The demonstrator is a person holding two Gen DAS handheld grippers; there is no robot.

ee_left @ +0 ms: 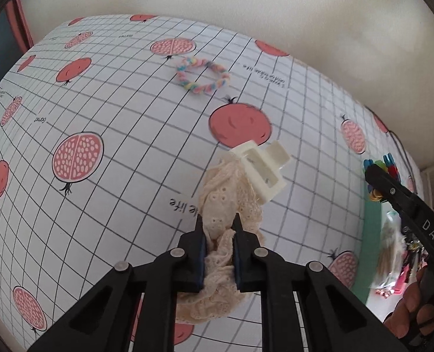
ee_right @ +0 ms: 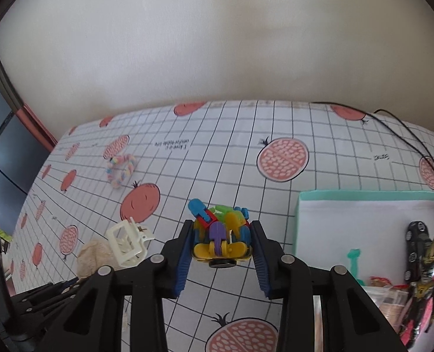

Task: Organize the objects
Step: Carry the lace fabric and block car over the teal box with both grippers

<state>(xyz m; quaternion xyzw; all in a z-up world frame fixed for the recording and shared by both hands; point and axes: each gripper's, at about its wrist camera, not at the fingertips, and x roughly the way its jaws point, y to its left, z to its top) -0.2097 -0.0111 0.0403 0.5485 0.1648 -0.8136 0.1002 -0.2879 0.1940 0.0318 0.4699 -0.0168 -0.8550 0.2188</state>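
Observation:
My left gripper point(ee_left: 218, 223) is shut on a cream lace scrunchie point(ee_left: 222, 205) that lies bunched on the pomegranate-print tablecloth. A white claw clip point(ee_left: 263, 170) rests against the scrunchie's far end. In the right wrist view the scrunchie point(ee_right: 92, 256) and clip point(ee_right: 126, 243) sit at the left, with the left gripper point(ee_right: 67, 284) just below them. My right gripper point(ee_right: 222, 223) is shut on a colourful plastic block toy point(ee_right: 221, 234). That toy point(ee_left: 379, 167) also shows at the right edge of the left wrist view. A pastel braided hair tie point(ee_left: 202, 74) lies farther back.
A teal-rimmed box point(ee_right: 297, 223) stands at the right and holds a black toy car point(ee_right: 416, 240), an action figure point(ee_right: 425, 287) and small packets. A black cable point(ee_right: 407, 135) runs along the table's back right. A wall rises behind the table. A person's hand point(ee_left: 407, 308) holds the right gripper.

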